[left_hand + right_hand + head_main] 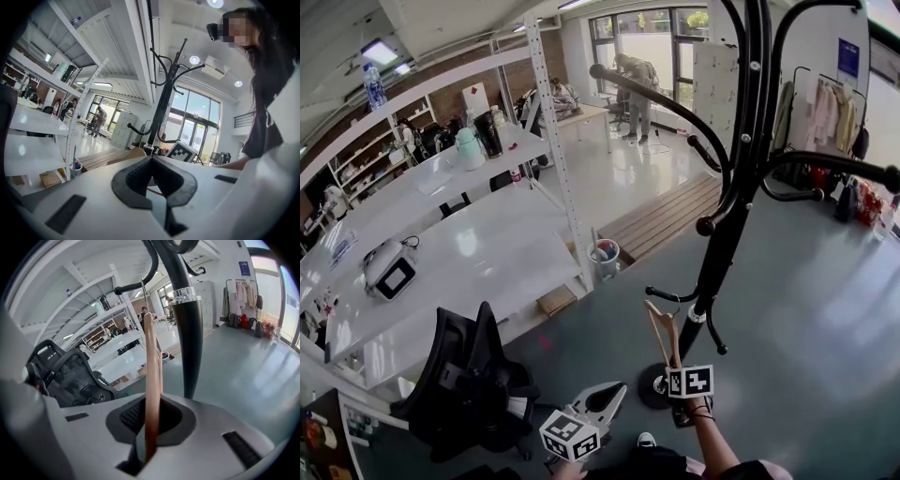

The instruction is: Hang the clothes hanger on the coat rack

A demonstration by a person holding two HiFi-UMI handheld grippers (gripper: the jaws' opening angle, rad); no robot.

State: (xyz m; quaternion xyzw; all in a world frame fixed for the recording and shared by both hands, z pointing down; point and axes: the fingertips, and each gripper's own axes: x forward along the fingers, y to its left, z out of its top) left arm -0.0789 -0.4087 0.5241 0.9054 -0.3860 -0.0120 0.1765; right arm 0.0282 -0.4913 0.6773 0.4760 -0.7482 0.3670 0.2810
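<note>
1. At the foot of the coat rack, on its near side, your right gripper is clamped on the clothes hanger. Both jaws press on the wood.
2. The hanger is pale, smooth wood, slim and gently bowed. In the right gripper view it stands edge-on and upright between the dark ribbed pads, just left of the rack's pole.
3. The hanger is beside the pole, low down and near the round base. It hangs on none of the hooks.
4. The coat rack is glossy black metal: a round pole with curved arms ending in ball tips and a bright ring collar partway up.
5. Your left gripper is to the near left of the rack. Its jaws are together with nothing between them, as the left gripper view confirms.
6. Both grippers have matte white shells and carry a cube with square black-and-white markers.
7. The floor is smooth grey with a soft sheen.
8. A black mesh-backed office chair stands at near left, in front of white metal shelving.
9. A slatted wooden platform lies beyond the rack.
10. A garment rail with pale clothes stands at far right.
</note>
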